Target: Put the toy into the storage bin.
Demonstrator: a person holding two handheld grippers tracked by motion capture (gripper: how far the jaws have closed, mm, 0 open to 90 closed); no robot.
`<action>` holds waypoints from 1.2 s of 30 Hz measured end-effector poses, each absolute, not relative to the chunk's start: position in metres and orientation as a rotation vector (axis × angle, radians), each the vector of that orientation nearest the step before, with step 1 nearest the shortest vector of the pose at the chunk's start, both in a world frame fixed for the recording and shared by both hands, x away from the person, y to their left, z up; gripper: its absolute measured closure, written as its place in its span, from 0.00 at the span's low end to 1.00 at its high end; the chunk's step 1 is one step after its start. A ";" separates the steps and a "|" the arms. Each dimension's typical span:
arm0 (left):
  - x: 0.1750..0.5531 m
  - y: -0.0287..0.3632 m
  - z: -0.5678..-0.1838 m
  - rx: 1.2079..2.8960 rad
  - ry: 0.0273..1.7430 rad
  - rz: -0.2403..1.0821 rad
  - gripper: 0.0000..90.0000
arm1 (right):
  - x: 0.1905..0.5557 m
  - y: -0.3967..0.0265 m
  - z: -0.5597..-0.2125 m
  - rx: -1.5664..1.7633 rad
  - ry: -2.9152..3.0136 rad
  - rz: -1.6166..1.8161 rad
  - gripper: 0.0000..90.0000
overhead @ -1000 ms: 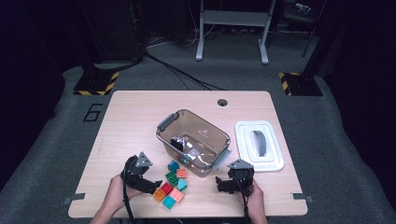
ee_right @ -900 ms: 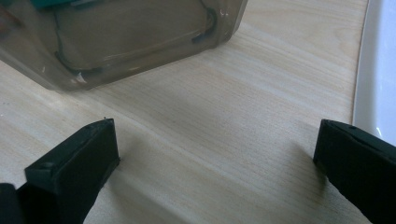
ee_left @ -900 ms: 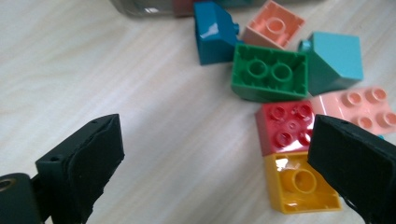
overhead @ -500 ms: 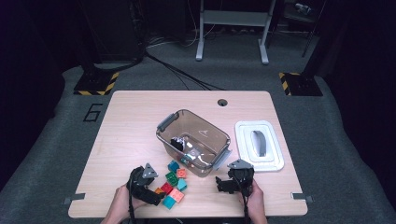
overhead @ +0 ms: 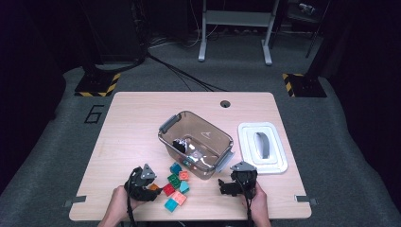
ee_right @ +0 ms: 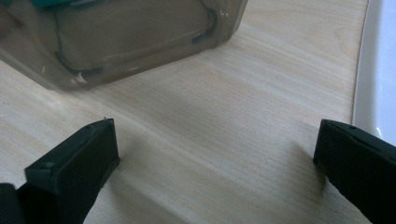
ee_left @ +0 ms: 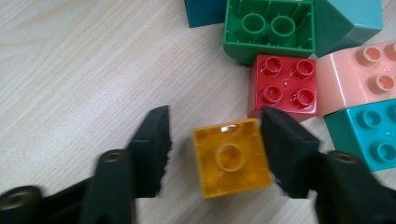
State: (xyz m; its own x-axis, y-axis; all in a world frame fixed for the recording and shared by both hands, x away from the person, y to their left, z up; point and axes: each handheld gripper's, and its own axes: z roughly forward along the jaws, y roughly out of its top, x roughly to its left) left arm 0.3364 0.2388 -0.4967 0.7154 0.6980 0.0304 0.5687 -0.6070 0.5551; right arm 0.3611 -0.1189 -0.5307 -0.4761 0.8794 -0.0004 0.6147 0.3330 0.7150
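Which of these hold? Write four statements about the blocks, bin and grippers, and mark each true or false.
1. The orange block lies between the jaws of the left gripper. True; they have just been closing on it, with a gap left at one jaw.
2. The white lid sits on the bin. False: it lies on the table beside the bin.
3. The right gripper is open with nothing between its jaws. True.
4. The red block is inside the bin. False: it lies on the table next to the orange block.
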 end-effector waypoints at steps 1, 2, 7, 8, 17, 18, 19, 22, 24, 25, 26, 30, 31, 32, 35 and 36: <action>0.337 0.240 -0.497 2.404 0.966 0.328 0.58 | 0.361 -0.119 -0.531 1.320 2.215 0.932 0.00; 0.337 0.240 -0.498 2.394 0.970 0.333 0.61 | 0.361 -0.119 -0.531 1.319 2.215 0.932 0.00; 0.338 0.243 -0.499 2.389 0.965 0.327 0.64 | 0.361 -0.119 -0.531 1.320 2.214 0.932 0.00; 0.339 0.244 -0.499 2.383 0.966 0.318 0.64 | 0.361 -0.119 -0.531 1.320 2.215 0.932 0.00; 0.344 0.248 -0.488 2.343 0.968 0.337 0.65 | 0.361 -0.119 -0.531 1.319 2.215 0.932 0.00; 0.344 0.248 -0.487 2.340 0.962 0.343 0.65 | 0.361 -0.119 -0.531 1.320 2.215 0.932 0.00; 0.345 0.248 -0.485 2.340 0.959 0.343 0.65 | 0.361 -0.119 -0.531 1.320 2.214 0.932 0.00; 0.348 0.248 -0.480 2.322 0.963 0.357 0.65 | 0.361 -0.119 -0.531 1.320 2.214 0.932 0.00; 0.350 0.248 -0.476 2.327 0.954 0.356 0.65 | 0.361 -0.119 -0.531 1.320 2.215 0.931 0.00; 0.351 0.247 -0.474 2.320 0.952 0.367 0.65 | 0.361 -0.119 -0.531 1.320 2.215 0.932 0.00; 0.352 0.247 -0.472 2.329 0.950 0.360 0.65 | 0.361 -0.119 -0.531 1.320 2.215 0.931 0.00; 0.356 0.246 -0.465 2.316 0.939 0.386 0.65 | 0.361 -0.119 -0.531 1.320 2.215 0.932 0.00; 0.357 0.246 -0.462 2.320 0.938 0.377 0.65 | 0.361 -0.119 -0.531 1.320 2.214 0.932 0.00; 0.358 0.245 -0.461 2.311 0.937 0.382 0.65 | 0.361 -0.119 -0.531 1.320 2.214 0.932 0.00; 0.361 0.245 -0.455 2.312 0.934 0.393 0.65 | 0.361 -0.119 -0.531 1.320 2.215 0.932 0.00; 0.363 0.245 -0.454 2.308 0.931 0.398 0.65 | 0.361 -0.119 -0.531 1.320 2.215 0.932 0.00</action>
State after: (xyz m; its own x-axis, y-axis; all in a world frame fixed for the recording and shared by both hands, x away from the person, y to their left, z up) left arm 0.3626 0.2451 -0.4538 0.7073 0.7054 0.0471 0.5216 -0.5657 0.6386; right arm 0.3611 -0.1189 -0.5307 -0.4757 0.8796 -0.0003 0.6147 0.3327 0.7151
